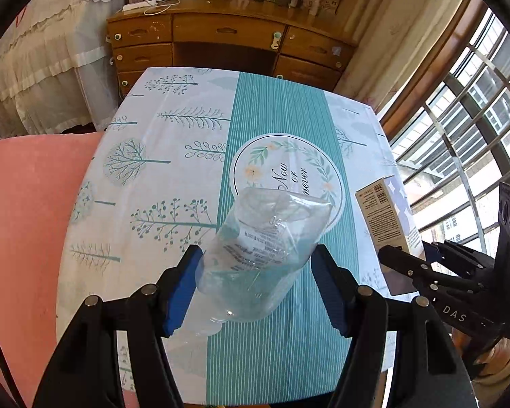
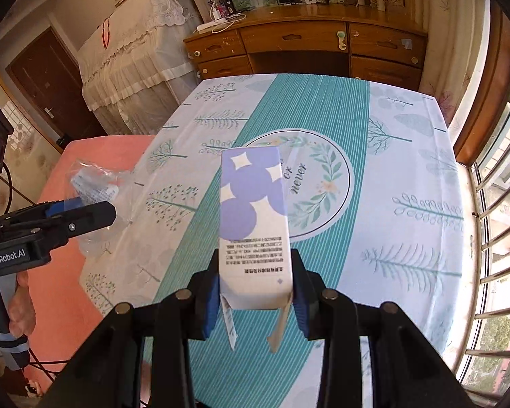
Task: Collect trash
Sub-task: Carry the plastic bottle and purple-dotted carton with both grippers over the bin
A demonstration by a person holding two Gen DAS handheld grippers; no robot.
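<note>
The left tool [image 1: 256, 284] is clamped on a crumpled clear plastic bottle [image 1: 261, 255], its blue pads pressing both sides of the body; the bottle's neck points back toward the camera and its base tips away, lifted clear above the desk [image 1: 173, 183]. The right tool [image 2: 255, 292] grips a white carton with purple circles [image 2: 253, 224] near its opened end, where 2 loose flaps hang down; the carton also hangs above the desk, over the teal striped band of the tablecloth [image 2: 408, 176]. In the left wrist view the carton [image 1: 387, 217] shows at the right edge, well apart from the bottle. In the right wrist view the bottle [image 2: 98, 187] shows at the left, above a pink-covered surface [image 2: 61, 272] beside the desk. A wooden dresser [image 1: 227, 44] stands beyond the desk.
</note>
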